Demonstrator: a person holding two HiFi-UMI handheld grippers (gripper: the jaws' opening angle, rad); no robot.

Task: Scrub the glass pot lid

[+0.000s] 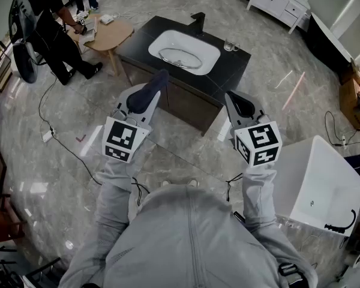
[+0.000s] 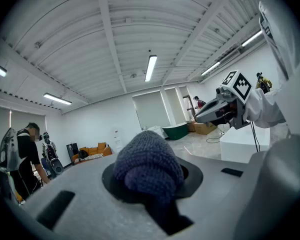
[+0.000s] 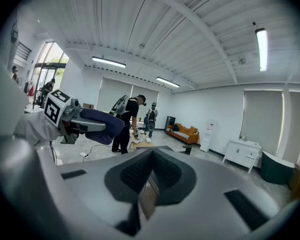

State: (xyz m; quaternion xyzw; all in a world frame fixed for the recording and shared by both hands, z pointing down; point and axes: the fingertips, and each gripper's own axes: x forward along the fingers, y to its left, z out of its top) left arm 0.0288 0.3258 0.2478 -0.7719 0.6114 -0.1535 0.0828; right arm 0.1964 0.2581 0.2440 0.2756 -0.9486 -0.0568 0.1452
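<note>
The glass pot lid (image 1: 180, 57) lies in the white sink basin (image 1: 209, 50) of a black counter ahead of me. Both grippers are raised well short of it, pointing up and forward. My left gripper (image 1: 156, 83) (image 2: 151, 180) is shut on a dark blue knitted scrubber (image 2: 147, 163) (image 1: 160, 78) that bulges out of its jaws. My right gripper (image 1: 239, 105) (image 3: 149, 184) is shut, its black pads (image 3: 166, 170) meeting with nothing between them. Each gripper view shows the other gripper off to the side: the right gripper (image 2: 215, 110) and the left gripper (image 3: 97, 125).
A black faucet (image 1: 198, 20) and a small glass (image 1: 230, 45) stand on the counter (image 1: 227, 71). A white tub (image 1: 321, 185) sits at my right. At the far left a person (image 1: 48, 23) bends over a wooden table (image 1: 108, 35). A cable (image 1: 54, 131) runs over the marble floor.
</note>
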